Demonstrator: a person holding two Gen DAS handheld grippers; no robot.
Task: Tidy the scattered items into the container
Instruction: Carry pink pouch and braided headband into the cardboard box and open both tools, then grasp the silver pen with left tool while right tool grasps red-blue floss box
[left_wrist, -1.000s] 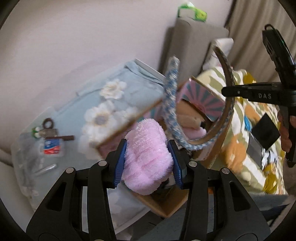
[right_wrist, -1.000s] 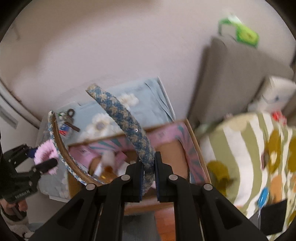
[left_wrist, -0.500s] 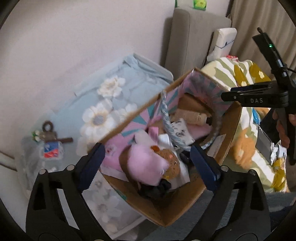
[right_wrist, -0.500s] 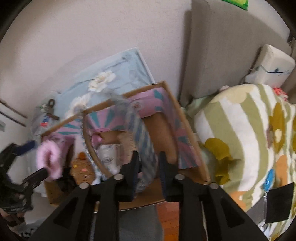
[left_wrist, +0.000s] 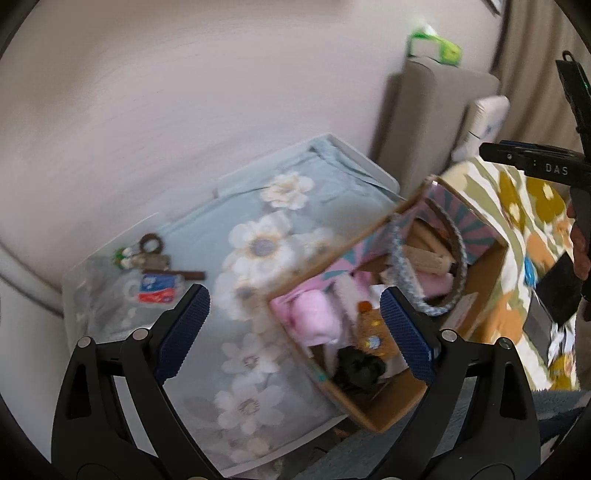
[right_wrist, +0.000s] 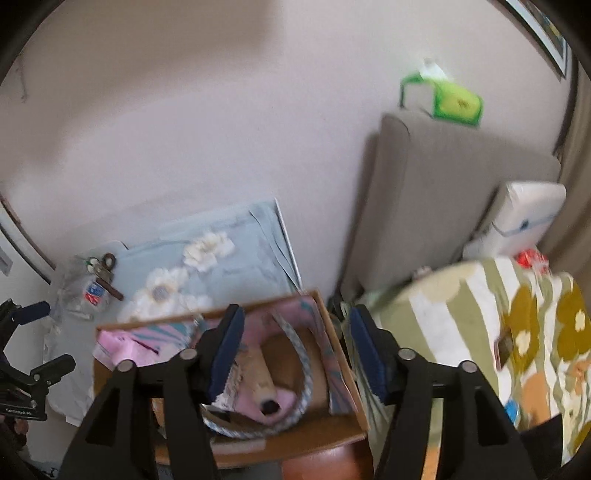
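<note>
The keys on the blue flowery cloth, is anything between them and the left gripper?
Nothing visible. The left gripper is open above the cloth, and only bare cloth lies between it and the keys.

Plain off-white wall (right_wrist: 184, 129) behind. Grey upholstered headboard/panel (right_wrist: 443, 192) upright against it, green tissue box (right_wrist: 456, 101) on top. Beige curtain (left_wrist: 532, 55) at right edge. Floral olive/white bedding (right_wrist: 517, 325) at right. Soft daylight, pics blurry.

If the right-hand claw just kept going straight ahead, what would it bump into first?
Probably the open cardboard box: the right gripper, jaws open, points into it, toward the blue-and-white patterned headband. Depth is unclear.
</note>
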